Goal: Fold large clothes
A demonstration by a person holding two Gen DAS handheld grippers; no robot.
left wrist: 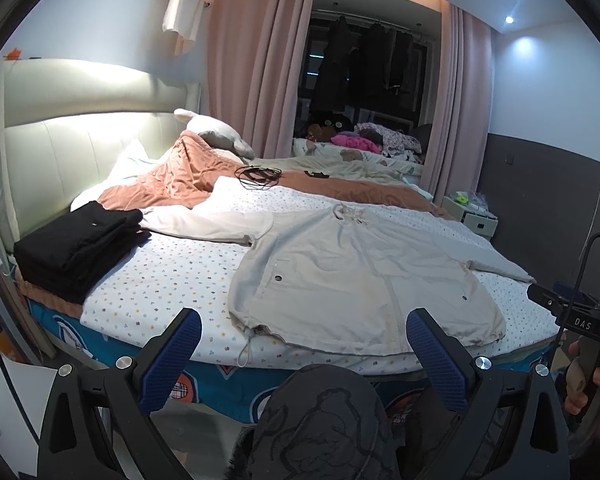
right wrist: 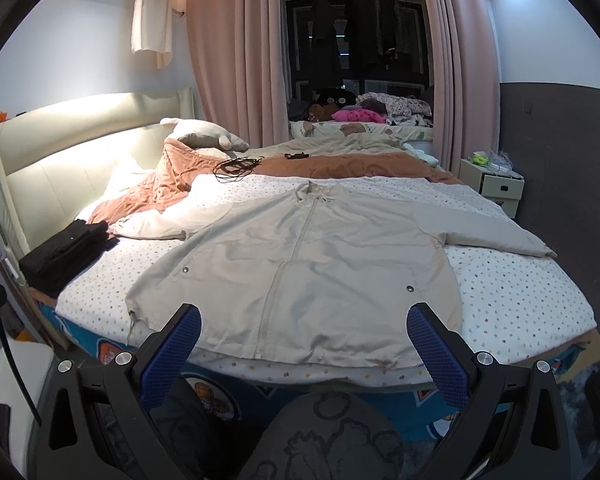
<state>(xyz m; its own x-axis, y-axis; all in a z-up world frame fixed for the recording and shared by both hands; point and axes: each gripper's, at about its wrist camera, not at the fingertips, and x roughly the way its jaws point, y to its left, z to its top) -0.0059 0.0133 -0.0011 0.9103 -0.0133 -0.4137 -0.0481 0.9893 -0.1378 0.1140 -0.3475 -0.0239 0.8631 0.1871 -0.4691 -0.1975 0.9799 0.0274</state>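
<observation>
Bed, flat jacket; right hand only left-view.

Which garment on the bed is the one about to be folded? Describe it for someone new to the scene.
On the bed's dotted sheet lies a beige jacket, spread flat, zip up, sleeves out. Unlike the black folded stack near the headboard, it is pale and unfolded.

The white letters "DAS" stand on the black bar-shaped device body at the right edge of the left wrist view.
</observation>
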